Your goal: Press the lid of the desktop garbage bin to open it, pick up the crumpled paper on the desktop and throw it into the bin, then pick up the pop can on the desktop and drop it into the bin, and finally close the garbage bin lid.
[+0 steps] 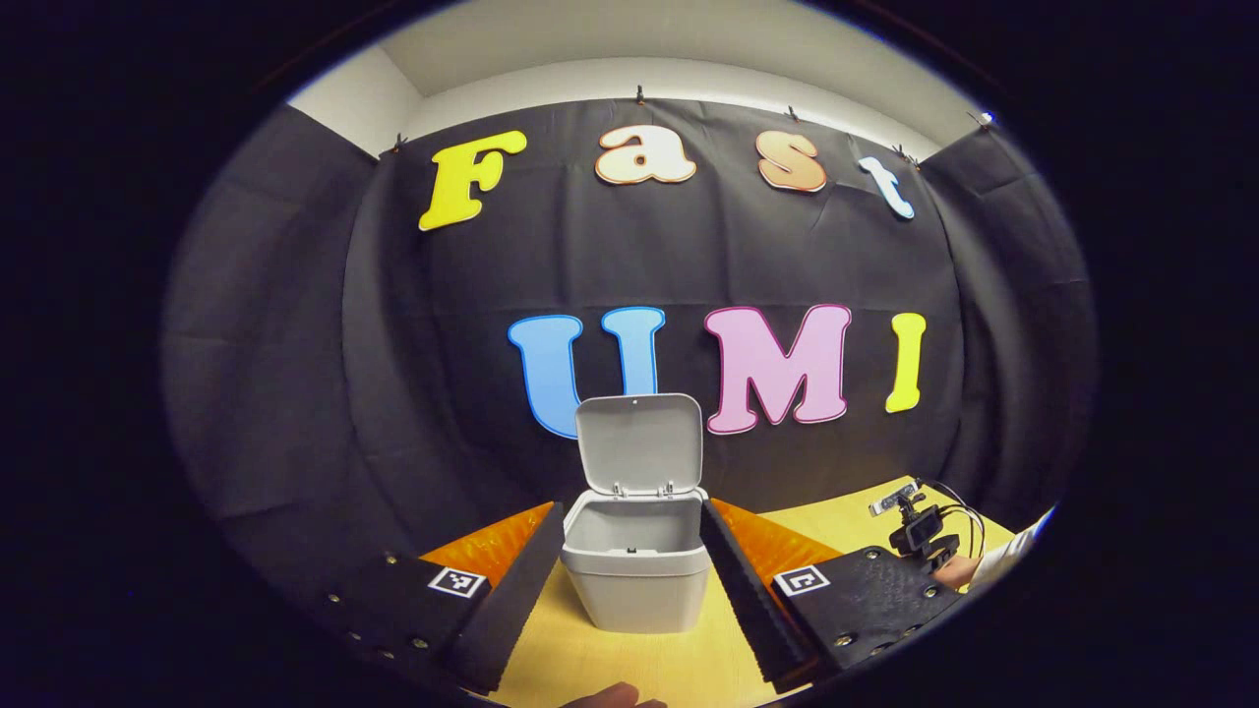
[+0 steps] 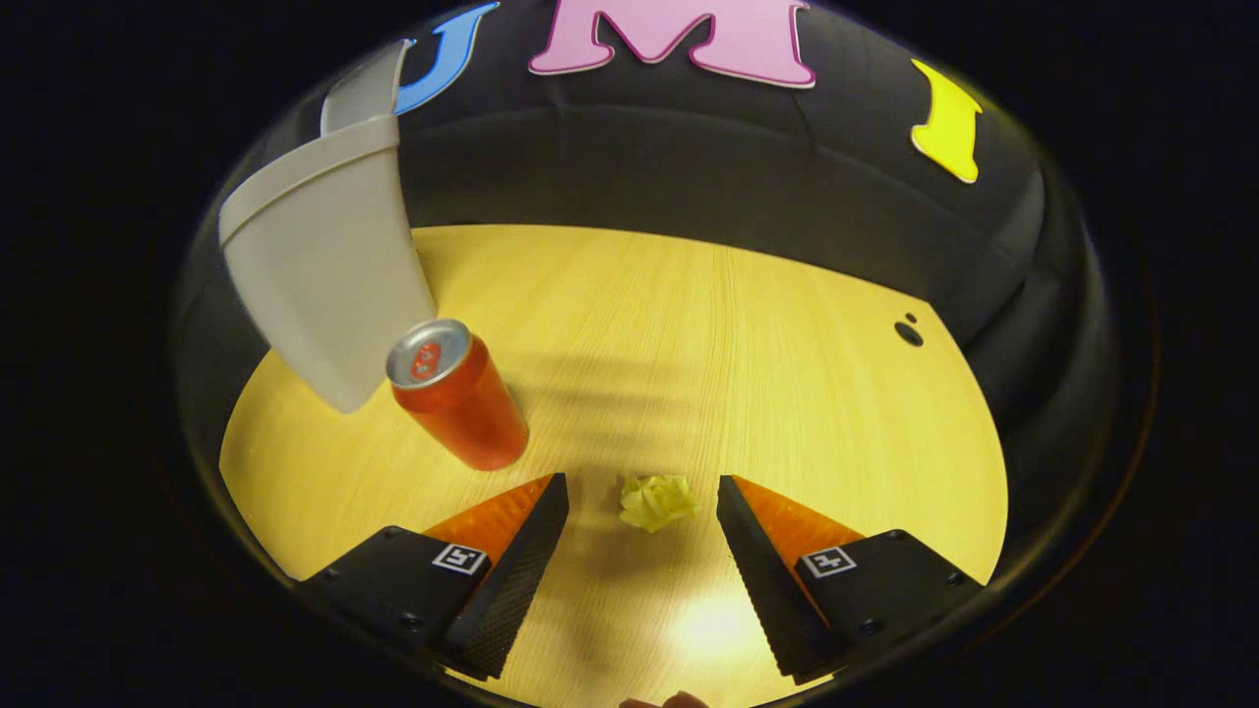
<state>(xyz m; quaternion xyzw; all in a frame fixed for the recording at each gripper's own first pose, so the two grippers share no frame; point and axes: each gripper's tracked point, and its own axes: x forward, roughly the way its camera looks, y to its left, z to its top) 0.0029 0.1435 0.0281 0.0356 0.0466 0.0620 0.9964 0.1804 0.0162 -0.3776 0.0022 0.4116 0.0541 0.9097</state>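
Observation:
The grey desktop bin [image 1: 636, 570] stands on the wooden table [image 1: 629, 669] with its lid [image 1: 639, 442] tipped up and back, the inside showing. My left gripper [image 1: 634, 511] is open and faces the bin, its fingers to either side of the bin's body. In the right gripper view, a small yellow-green crumpled paper [image 2: 657, 501] lies on the table between the fingertips of my open right gripper [image 2: 641, 487], untouched. A red pop can [image 2: 457, 395] stands upright just left of it, beside the bin's wall [image 2: 325, 265].
The other gripper [image 1: 925, 536], with its camera and cables and a white sleeve behind it, shows at the far right of the left gripper view. A small dark hole [image 2: 909, 333] marks the table [image 2: 787, 374] toward the back right. Black cloth closes off the table's rear.

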